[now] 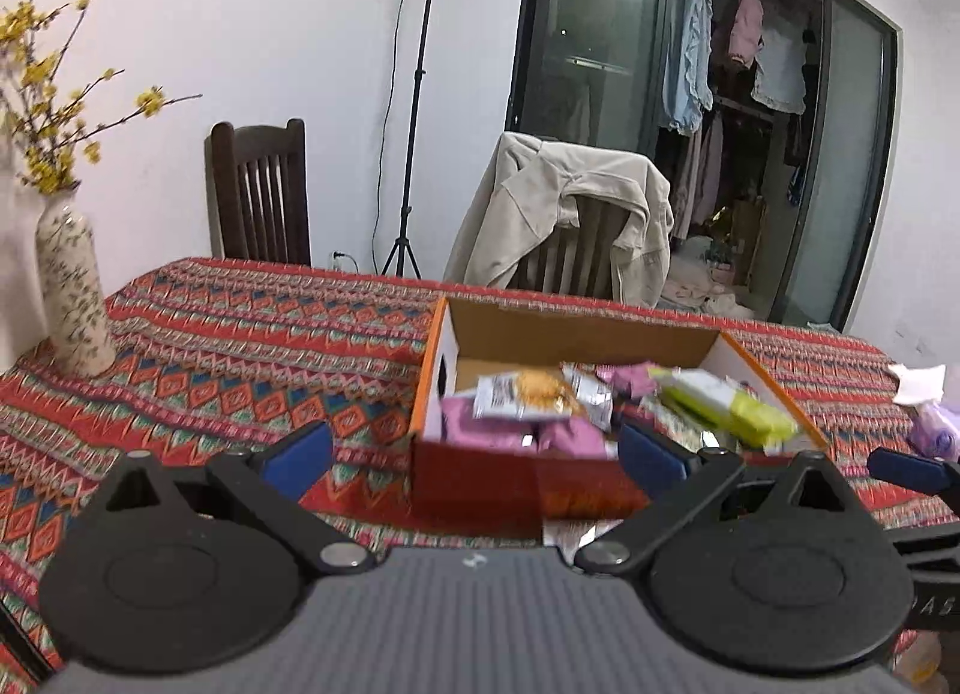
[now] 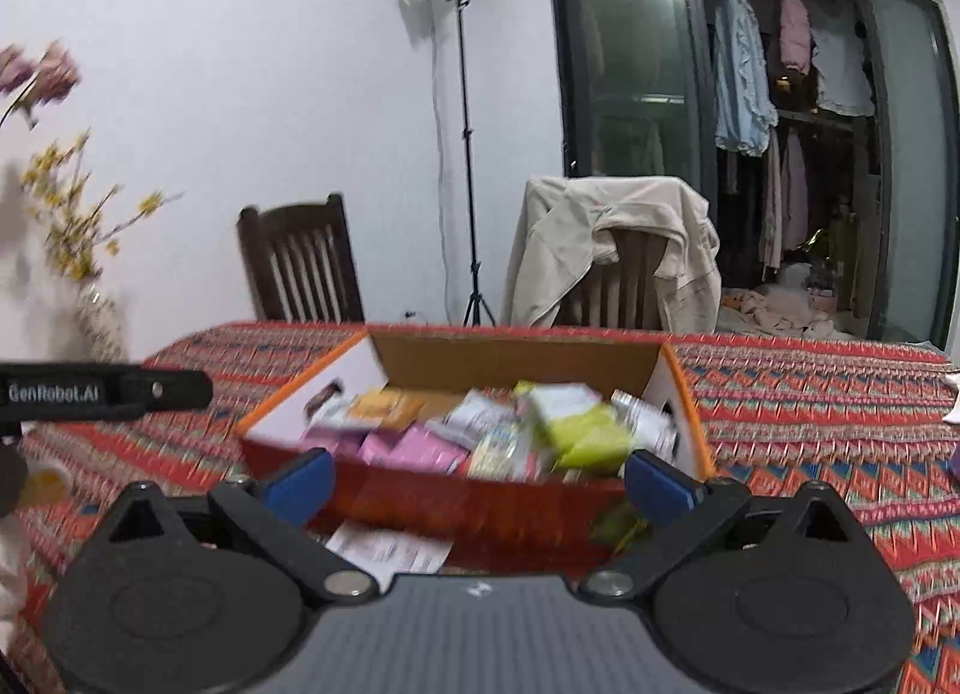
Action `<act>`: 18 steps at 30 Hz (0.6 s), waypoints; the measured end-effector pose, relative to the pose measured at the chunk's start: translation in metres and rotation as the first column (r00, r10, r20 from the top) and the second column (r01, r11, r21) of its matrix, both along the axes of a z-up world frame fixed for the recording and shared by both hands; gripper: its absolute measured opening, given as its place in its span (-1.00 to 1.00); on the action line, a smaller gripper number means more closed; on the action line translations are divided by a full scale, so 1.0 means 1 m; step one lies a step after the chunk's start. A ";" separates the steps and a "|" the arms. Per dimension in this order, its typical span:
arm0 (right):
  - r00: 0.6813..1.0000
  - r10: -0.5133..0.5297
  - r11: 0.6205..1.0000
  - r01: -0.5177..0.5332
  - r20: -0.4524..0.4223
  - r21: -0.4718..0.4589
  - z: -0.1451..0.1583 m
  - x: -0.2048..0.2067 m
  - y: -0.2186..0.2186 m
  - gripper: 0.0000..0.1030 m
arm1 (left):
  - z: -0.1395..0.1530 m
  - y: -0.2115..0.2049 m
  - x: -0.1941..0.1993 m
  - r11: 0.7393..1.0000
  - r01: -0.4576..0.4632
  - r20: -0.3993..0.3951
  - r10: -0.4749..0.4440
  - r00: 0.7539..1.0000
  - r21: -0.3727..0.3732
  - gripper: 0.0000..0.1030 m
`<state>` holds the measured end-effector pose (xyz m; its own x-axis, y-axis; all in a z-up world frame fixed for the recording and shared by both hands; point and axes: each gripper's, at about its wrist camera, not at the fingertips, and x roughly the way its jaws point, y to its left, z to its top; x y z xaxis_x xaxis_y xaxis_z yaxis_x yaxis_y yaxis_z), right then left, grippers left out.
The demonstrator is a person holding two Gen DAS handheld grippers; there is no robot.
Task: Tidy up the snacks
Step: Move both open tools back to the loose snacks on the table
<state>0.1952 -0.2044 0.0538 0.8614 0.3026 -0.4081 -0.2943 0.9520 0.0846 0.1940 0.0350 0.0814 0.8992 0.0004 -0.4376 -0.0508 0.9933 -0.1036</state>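
An open orange cardboard box sits on the patterned tablecloth, holding several snack packets. Among them are a lime-green packet, pink packets and a white-and-orange packet. My left gripper is open just in front of the box's near wall, holding nothing. My right gripper is also open and empty at the box's near wall. A white printed packet lies on the cloth in front of the box. The views are motion-blurred.
A flowered vase with yellow blossoms stands far left. Behind the table are a dark wooden chair, a chair draped with a beige jacket and a light stand. A white tissue and a purple item lie far right.
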 end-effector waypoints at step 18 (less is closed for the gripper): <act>0.979 0.075 0.997 -0.080 -0.187 -0.015 -0.051 -0.057 0.040 1.00 | -0.047 0.041 -0.089 0.999 -0.030 -0.092 0.031 0.995 0.016 1.00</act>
